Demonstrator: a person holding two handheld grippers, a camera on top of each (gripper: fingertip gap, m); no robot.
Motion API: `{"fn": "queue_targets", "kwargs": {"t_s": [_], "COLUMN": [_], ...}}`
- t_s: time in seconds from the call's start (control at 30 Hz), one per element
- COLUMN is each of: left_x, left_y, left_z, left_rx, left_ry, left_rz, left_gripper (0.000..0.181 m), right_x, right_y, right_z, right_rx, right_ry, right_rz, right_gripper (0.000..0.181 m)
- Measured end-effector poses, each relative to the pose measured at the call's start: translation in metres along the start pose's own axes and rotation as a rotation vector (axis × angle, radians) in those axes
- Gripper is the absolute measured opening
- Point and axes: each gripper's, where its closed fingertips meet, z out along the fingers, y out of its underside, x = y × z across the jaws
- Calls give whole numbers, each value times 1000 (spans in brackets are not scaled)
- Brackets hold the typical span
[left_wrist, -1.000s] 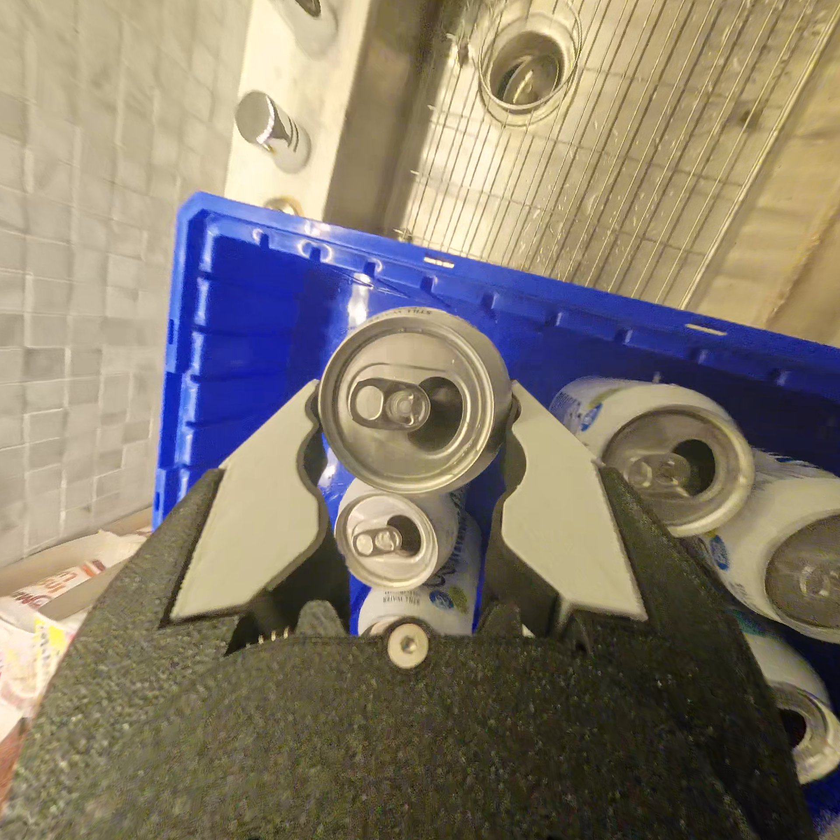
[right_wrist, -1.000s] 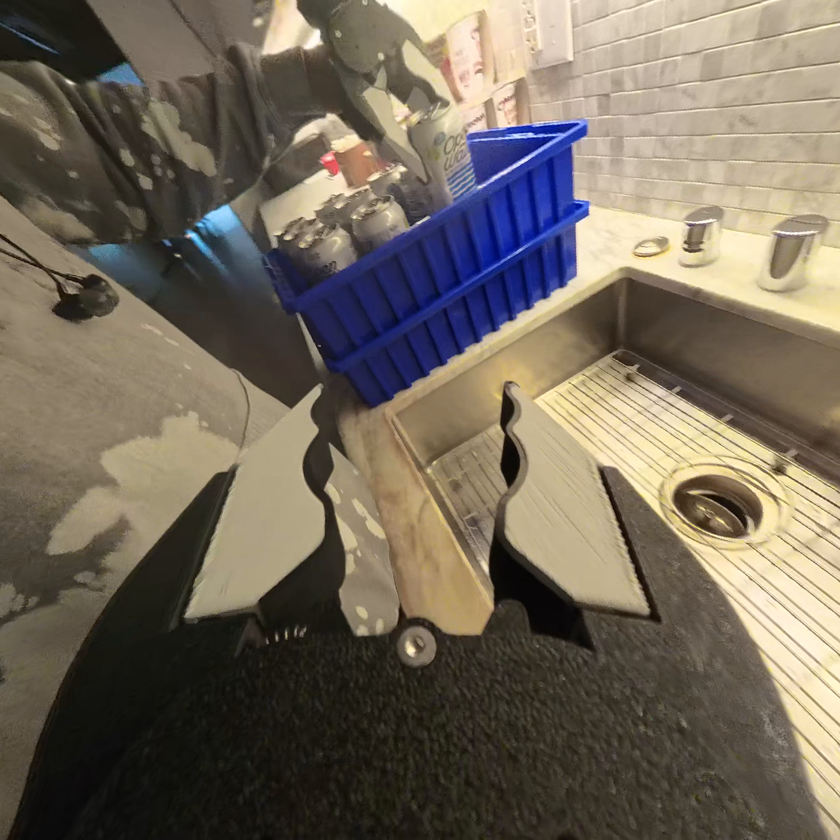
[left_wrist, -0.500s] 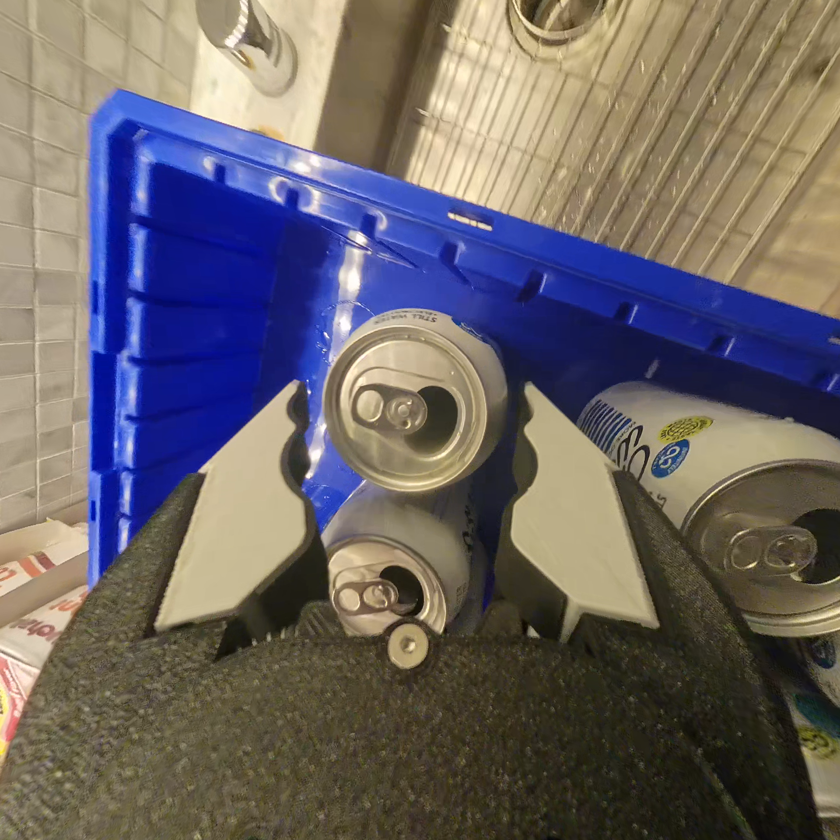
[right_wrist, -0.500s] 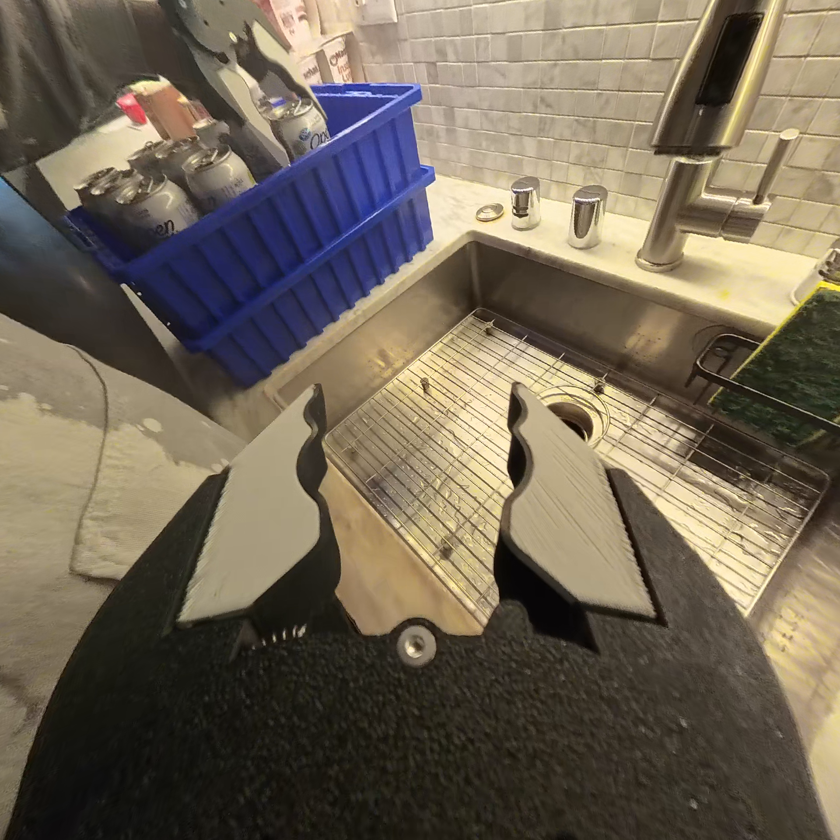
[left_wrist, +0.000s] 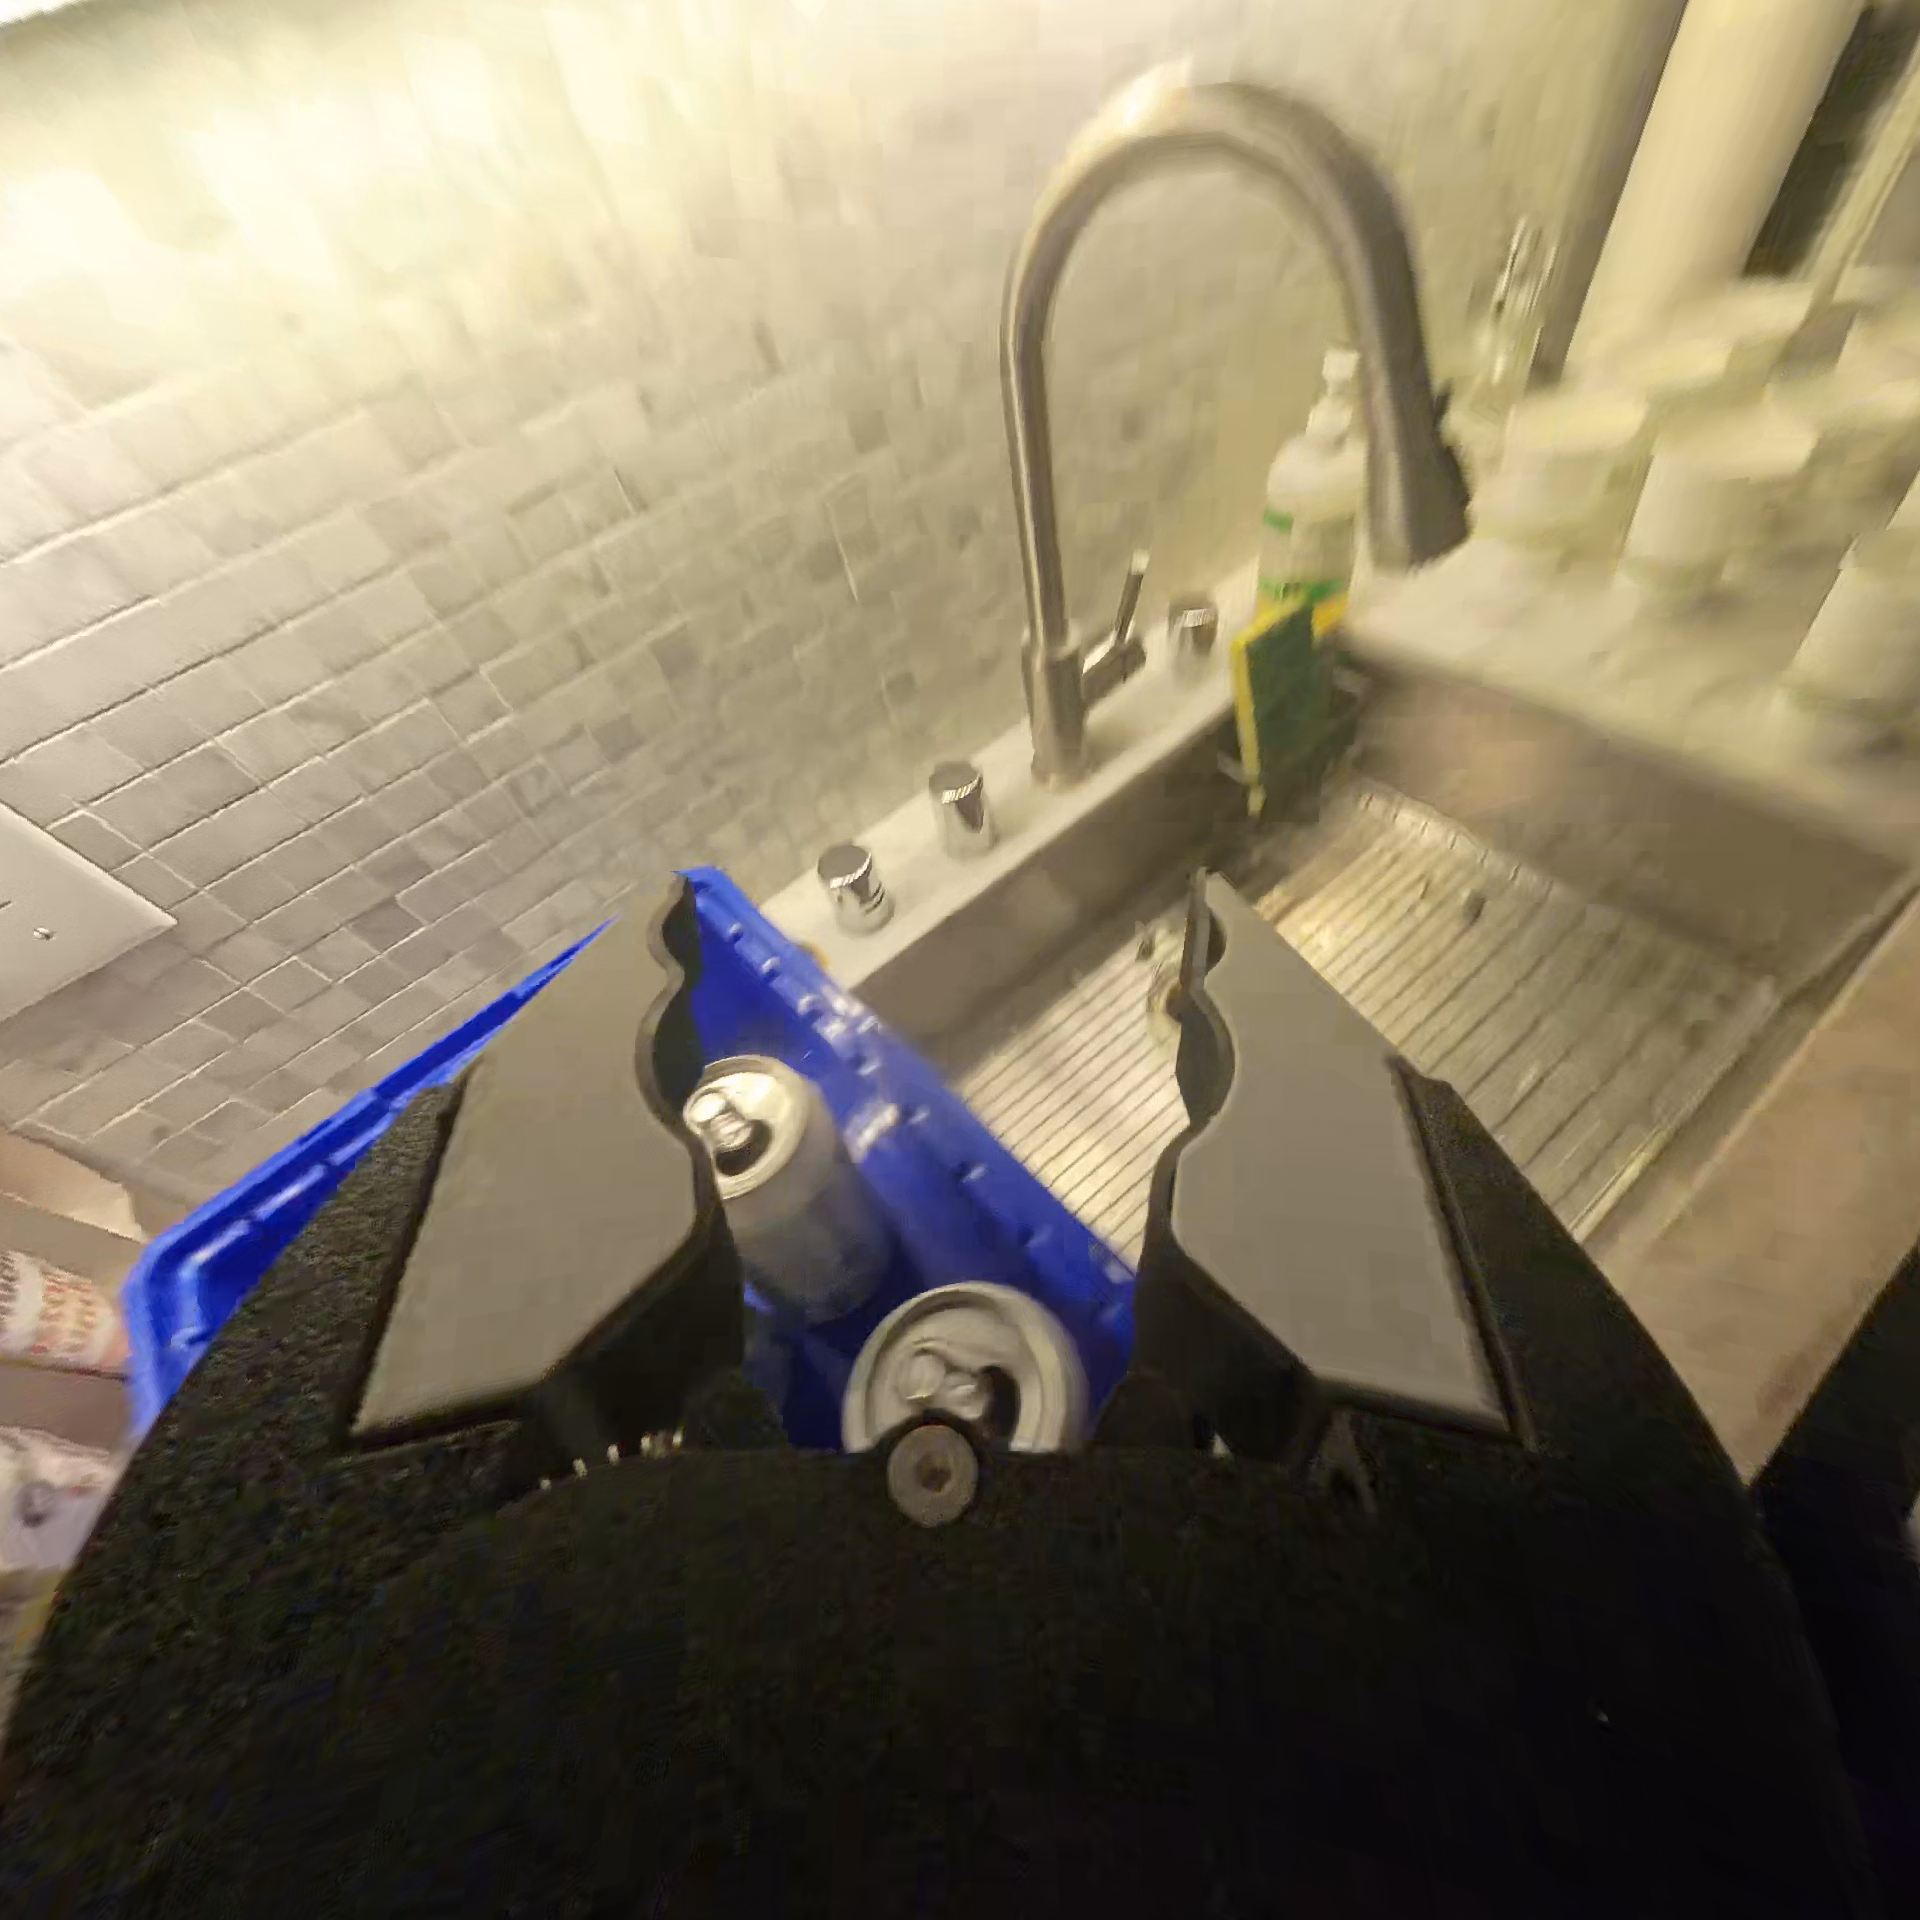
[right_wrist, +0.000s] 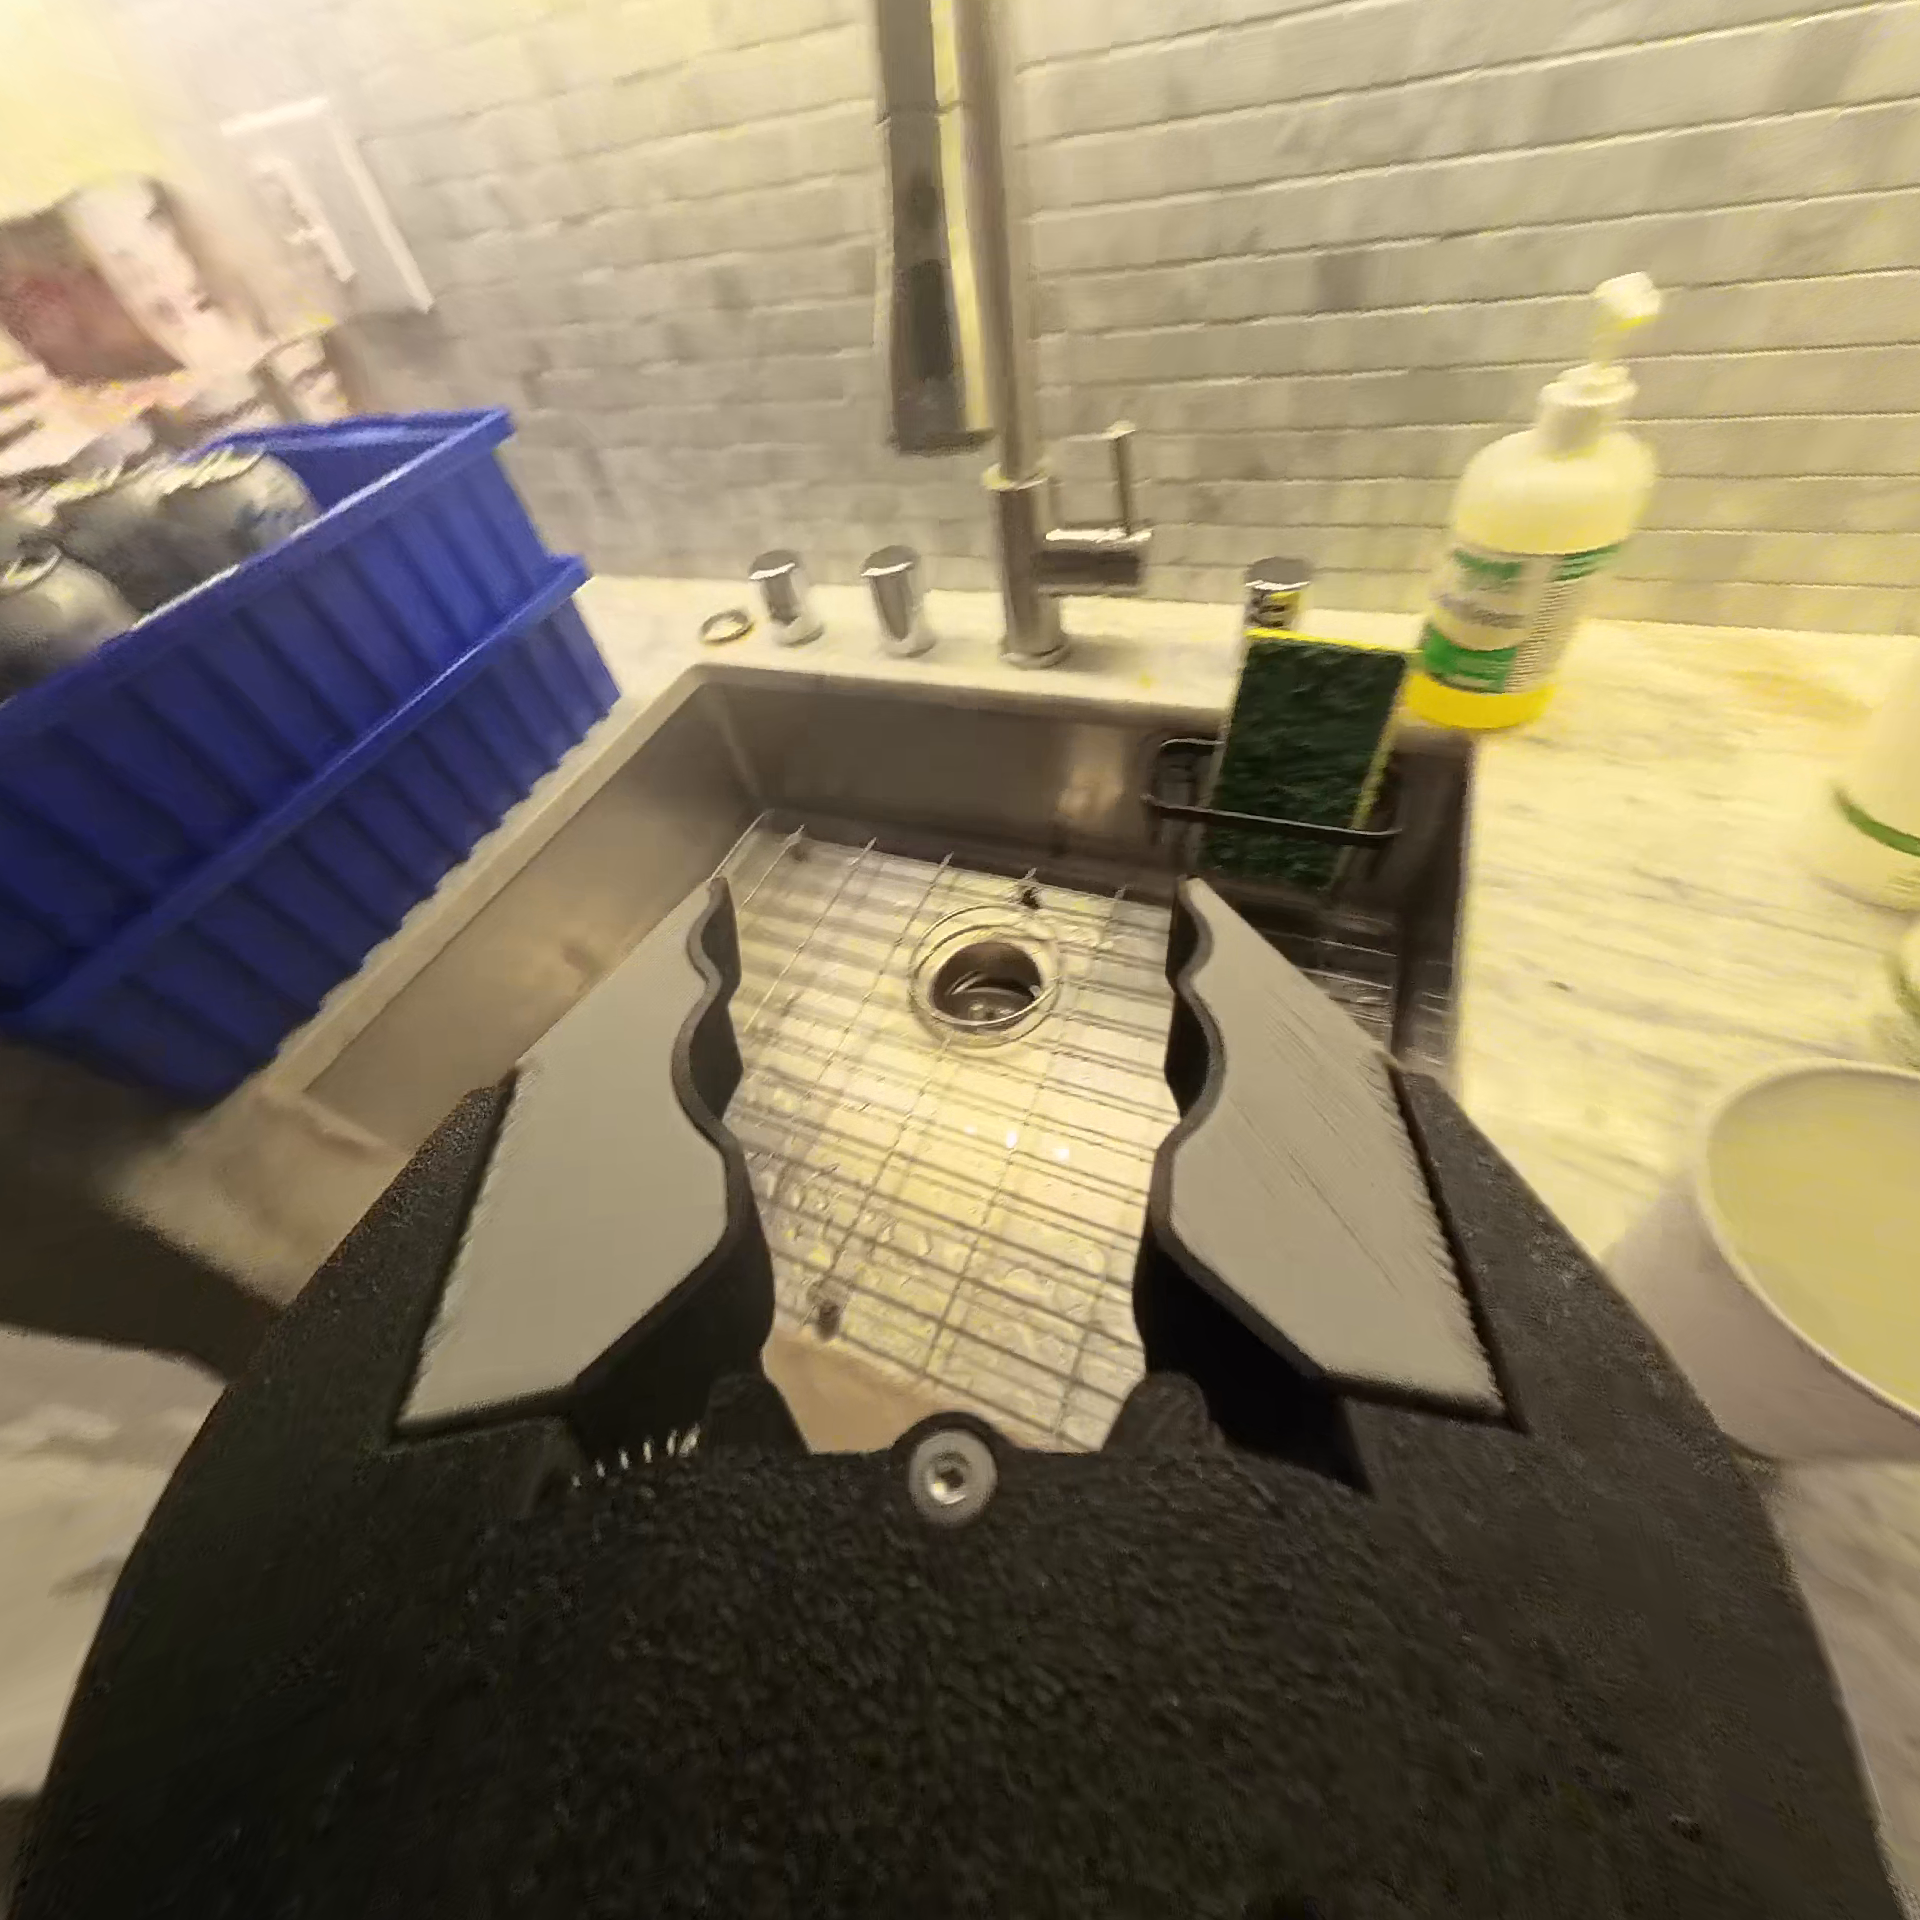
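Left wrist view, blurred: left gripper (left_wrist: 935, 935) hangs w/ jaws spread wide & nothing between them, above a blue crate (left_wrist: 935, 1122) at 6 o'clock. Two silver cans show in the crate: one upright-ish can (left_wrist: 790, 1195) just inside the left finger, a second can (left_wrist: 966, 1361) nearer the camera, top facing up. Neither touches the fingers. Steel sink (left_wrist: 1558, 831) w/ ribbed grid lies at 3 o'clock of the crate; arched faucet (left_wrist: 1049, 416) rises at 12, soap bottle (left_wrist: 1309, 499) at 1.

Right wrist view: right gripper (right_wrist: 951, 914) also gapes, empty, over the sink's wire grid (right_wrist: 935, 1122), drain (right_wrist: 982, 982) between the fingertips at 12. Crate (right_wrist: 260, 727), stacked on a second one, sits on the counter at 9–10 o'clock, dark cans (right_wrist: 156, 530) in it, well apart from this gripper. Green-yellow sponge (right_wrist: 1299, 758) stands in a black caddy at 1 o'clock; soap bottle (right_wrist: 1517, 561) behind it on the counter; pale bowl (right_wrist: 1829, 1236) at 3.
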Motion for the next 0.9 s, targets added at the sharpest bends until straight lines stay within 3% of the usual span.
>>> {"fn": "queue_targets", "kwargs": {"t_s": [0.17, 0.43, 0.63, 0.9], "left_x": [59, 172, 252, 325], "left_y": [-14, 45, 84, 108], "left_z": [-28, -25, -17, -7], "left_rx": [181, 186, 127, 72], "left_ry": [-121, -290, -340, -316], "left_rz": [-143, -326, -412, -424], "left_gripper": [92, 96, 98, 99], "right_x": [60, 139, 165, 172], "right_y": [2, 22, 62, 110], "right_z": [-34, -109, -154, -191], "right_rx": [78, 87, 55, 38], "right_ry": [160, 353, 405, 443], "right_rz": [9, -40, -38, -13], "right_gripper": [85, 96, 105, 108]}}
